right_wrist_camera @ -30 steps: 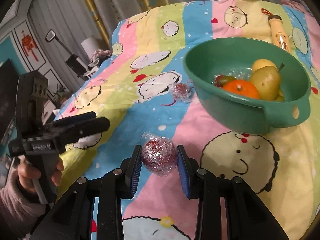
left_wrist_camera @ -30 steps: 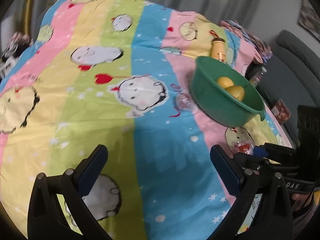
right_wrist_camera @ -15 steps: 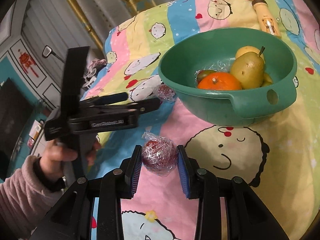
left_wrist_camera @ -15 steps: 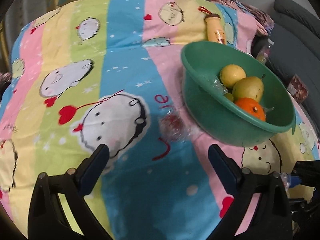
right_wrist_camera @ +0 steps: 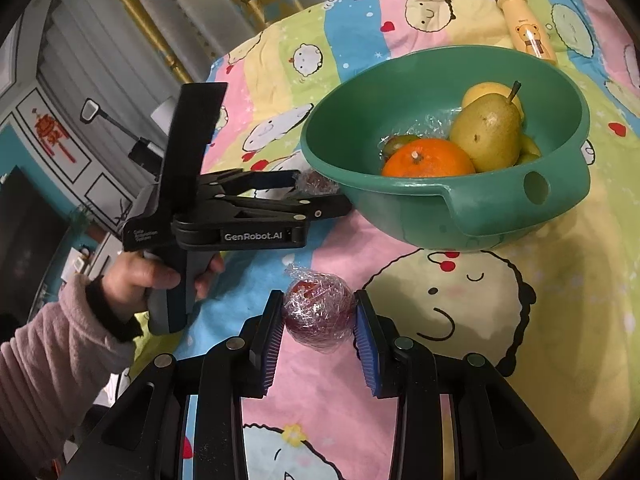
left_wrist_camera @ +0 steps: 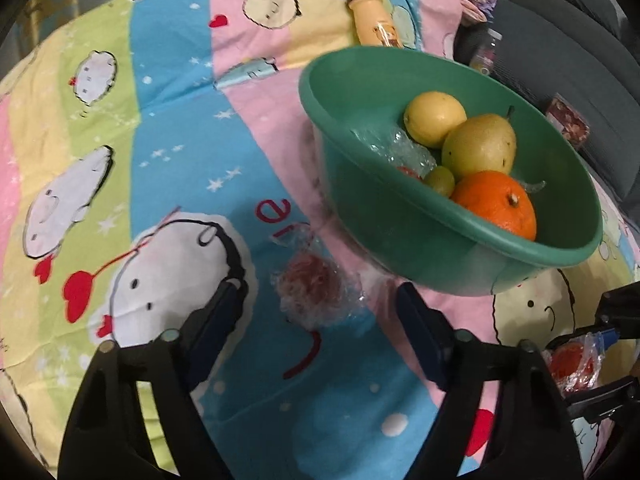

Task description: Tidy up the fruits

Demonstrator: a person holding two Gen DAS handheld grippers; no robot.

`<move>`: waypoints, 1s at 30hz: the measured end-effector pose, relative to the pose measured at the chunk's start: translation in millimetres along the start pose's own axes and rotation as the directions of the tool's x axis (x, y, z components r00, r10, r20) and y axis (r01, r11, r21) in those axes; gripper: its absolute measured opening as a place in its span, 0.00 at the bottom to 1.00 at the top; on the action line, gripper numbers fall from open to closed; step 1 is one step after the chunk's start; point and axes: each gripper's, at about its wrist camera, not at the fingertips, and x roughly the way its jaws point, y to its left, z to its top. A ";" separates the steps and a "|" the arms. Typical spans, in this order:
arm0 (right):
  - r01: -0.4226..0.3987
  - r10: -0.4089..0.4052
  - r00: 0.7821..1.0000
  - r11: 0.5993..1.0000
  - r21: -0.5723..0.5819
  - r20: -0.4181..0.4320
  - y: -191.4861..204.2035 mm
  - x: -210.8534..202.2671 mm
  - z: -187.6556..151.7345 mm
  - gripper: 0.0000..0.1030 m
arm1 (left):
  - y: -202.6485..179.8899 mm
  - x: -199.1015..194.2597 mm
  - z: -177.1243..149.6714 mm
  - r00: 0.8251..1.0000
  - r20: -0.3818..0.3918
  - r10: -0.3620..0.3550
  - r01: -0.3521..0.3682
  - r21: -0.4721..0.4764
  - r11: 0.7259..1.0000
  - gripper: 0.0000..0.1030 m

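Two plastic-wrapped red fruits lie outside the green bowl [right_wrist_camera: 460, 216] on the striped cartoon cloth [left_wrist_camera: 192, 128], and both have tongs about them. The right gripper [right_wrist_camera: 318, 330] is clamped on one wrapped red fruit [right_wrist_camera: 318, 312], its blue pads pressing the film on either side, the twisted tuft of wrap pointing up and away from the camera; the fruit is round, with no clear long axis. The second wrapped fruit [left_wrist_camera: 316, 290] sits on the blue stripe just beside the near wall of the bowl. The left gripper [left_wrist_camera: 320, 312] has just been closing, and the fruit lies between its fingers, which stand apart from the wrap on both sides, so nothing is held yet. One hand [right_wrist_camera: 136, 280] in a pale fleecy sleeve grips that tool's handle.

Inside the bowl I count one orange [right_wrist_camera: 428, 158], stem scar upward, one pear [right_wrist_camera: 486, 136] standing nearly upright with its stem pointing up and slightly right, one yellow round fruit [left_wrist_camera: 434, 118] behind it, one small green fruit [left_wrist_camera: 440, 179], and a crumple of clear film with something red under it, too hidden to name. One cream bottle [right_wrist_camera: 526, 36] lies on its side beyond the bowl, its brown cap toward the far edge of the cloth.
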 end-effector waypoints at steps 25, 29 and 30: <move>0.020 -0.020 1.000 1.000 -0.022 -0.002 0.7 4.9 -2.2 0.35 | -11.2 -20.1 -8.2 0.997 0.018 0.080 -0.079 -0.037 0.996 0.29; 0.012 -0.011 1.000 1.000 -0.025 0.007 1.7 2.8 -1.9 0.35 | -15.5 -35.0 -15.0 0.994 0.019 0.105 -0.103 -0.096 0.990 0.29; 0.009 -0.008 1.000 1.000 -0.027 0.011 2.2 1.8 -2.0 0.35 | -17.6 -39.4 -16.7 0.993 0.022 0.113 -0.110 -0.105 0.988 0.29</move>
